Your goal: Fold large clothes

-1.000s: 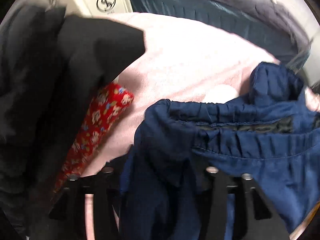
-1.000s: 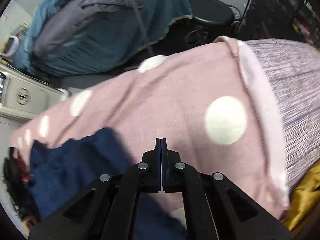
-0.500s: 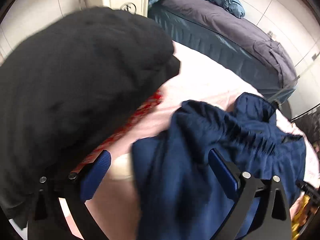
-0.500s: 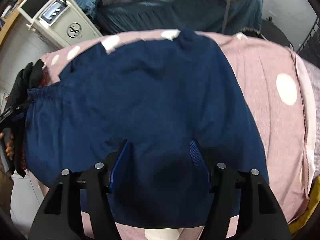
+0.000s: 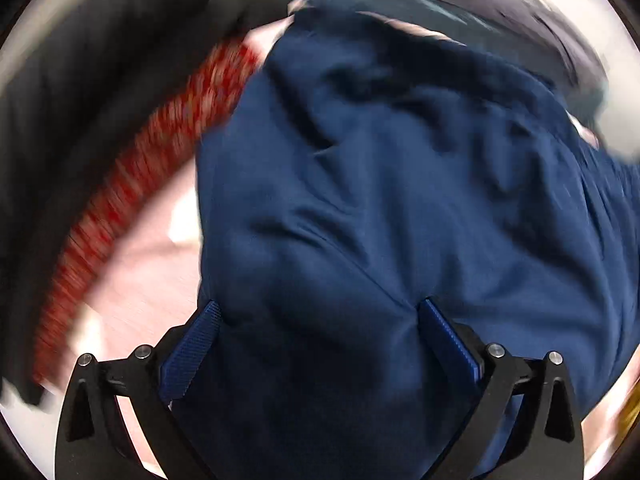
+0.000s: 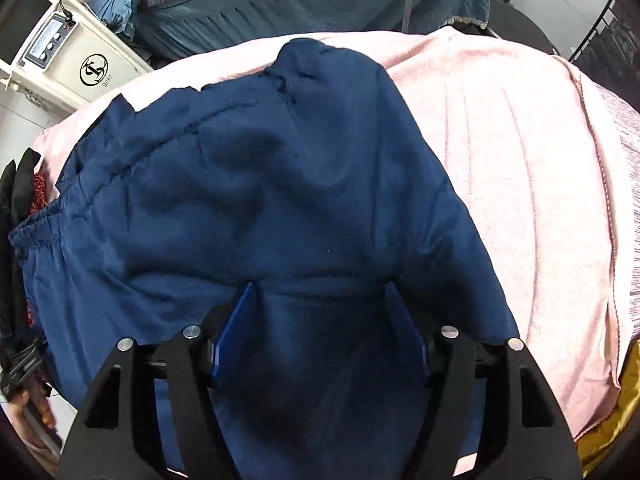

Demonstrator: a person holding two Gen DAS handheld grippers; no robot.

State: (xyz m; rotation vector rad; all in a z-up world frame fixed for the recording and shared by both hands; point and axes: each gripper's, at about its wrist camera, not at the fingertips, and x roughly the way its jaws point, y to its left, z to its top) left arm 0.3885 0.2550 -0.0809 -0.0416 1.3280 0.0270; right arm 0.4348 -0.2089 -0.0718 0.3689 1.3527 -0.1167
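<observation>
A navy blue garment with an elastic waistband (image 6: 248,200) lies spread on a pink blanket (image 6: 520,168). It also fills the blurred left wrist view (image 5: 400,208). My left gripper (image 5: 320,312) is open, its blue pads on either side of a hump of the navy cloth. My right gripper (image 6: 320,292) is open too, with the navy cloth lying between and under its fingers. Neither gripper pinches the cloth.
A black garment (image 5: 88,92) and a red patterned cloth (image 5: 152,168) lie left of the navy one. A cream cabinet (image 6: 68,68) and a bed with teal cover (image 6: 280,4) stand behind. A yellow cloth (image 6: 608,420) shows at the right edge.
Both grippers went from shut to open. The navy garment, bunched a second ago, now lies spread over the blanket. The left view is swinging, blurred.
</observation>
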